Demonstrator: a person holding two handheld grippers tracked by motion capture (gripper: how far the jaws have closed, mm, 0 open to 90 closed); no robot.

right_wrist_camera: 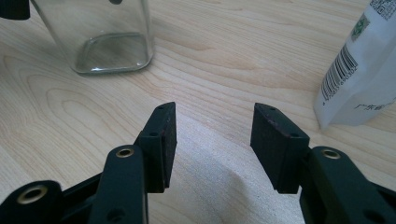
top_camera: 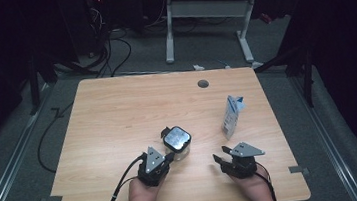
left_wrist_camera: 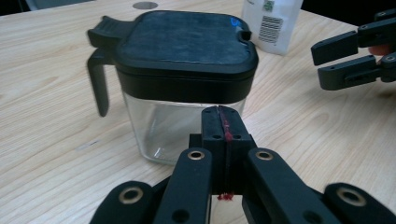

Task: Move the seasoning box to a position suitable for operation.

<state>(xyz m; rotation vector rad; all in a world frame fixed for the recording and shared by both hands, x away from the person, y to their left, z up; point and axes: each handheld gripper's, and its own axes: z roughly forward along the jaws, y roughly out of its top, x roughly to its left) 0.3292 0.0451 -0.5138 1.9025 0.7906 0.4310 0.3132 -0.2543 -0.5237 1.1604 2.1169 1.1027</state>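
Your left gripper (top_camera: 168,158), jaws pressed together and holding nothing, is sitting just in front of the jar (top_camera: 177,142) near the worktop's front edge. Your right gripper (top_camera: 221,159), jaws wide, is waiting farther off.

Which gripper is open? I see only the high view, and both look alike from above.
Observer: The right gripper is open; its jaws stand apart over bare table.
Operator: And the left one?
Observer: The left gripper is shut, jaws pressed together, empty, just short of the jar.
Operator: Is anything in the jar?
Observer: The jar's clear glass shows nothing inside; its black lid is on.
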